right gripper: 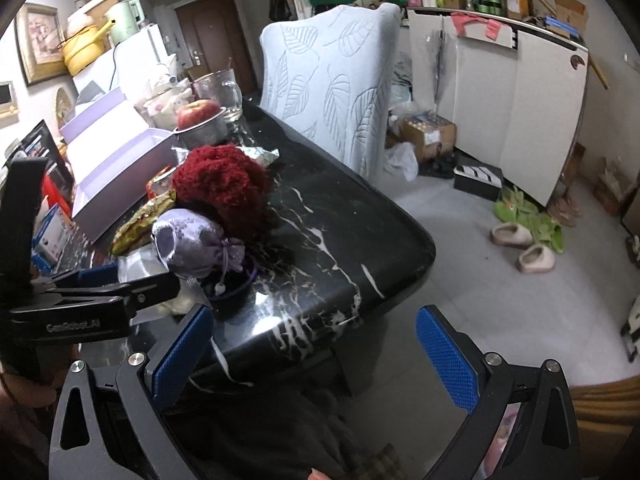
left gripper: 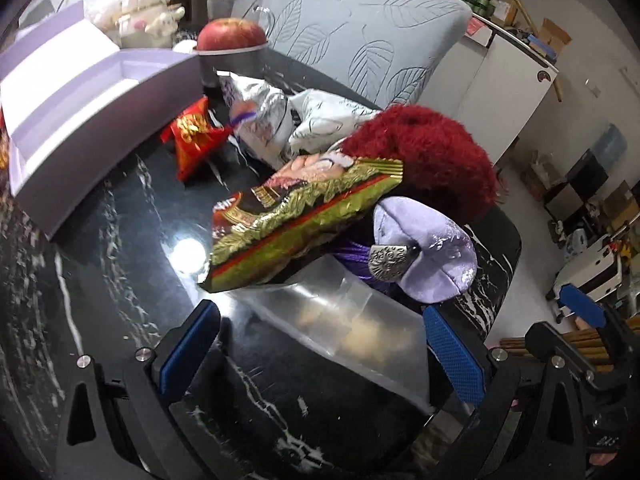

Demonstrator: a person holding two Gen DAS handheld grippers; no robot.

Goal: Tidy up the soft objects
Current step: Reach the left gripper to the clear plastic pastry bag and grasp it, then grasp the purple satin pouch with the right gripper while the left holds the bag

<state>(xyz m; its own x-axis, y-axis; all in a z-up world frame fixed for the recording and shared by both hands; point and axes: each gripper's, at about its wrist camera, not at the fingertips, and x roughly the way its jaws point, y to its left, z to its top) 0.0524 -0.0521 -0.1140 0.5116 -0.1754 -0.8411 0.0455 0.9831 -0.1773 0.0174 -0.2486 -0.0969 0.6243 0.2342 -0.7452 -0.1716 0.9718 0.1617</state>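
My left gripper is open, its blue pads on either side of a clear plastic snack packet lying on the black marble table. A gold and red foil snack bag rests tilted on that packet. Behind it sit a fluffy dark red ball and a lilac satin pouch. My right gripper is open over the table's near corner, holding nothing. In the right wrist view the red ball and lilac pouch lie to its upper left, with the left gripper beside them.
An open lilac box stands at the left. A red snack packet, silver bags, an apple in a metal bowl and a plush toy fill the back. A leaf-patterned chair stands behind the table. Slippers lie on the floor.
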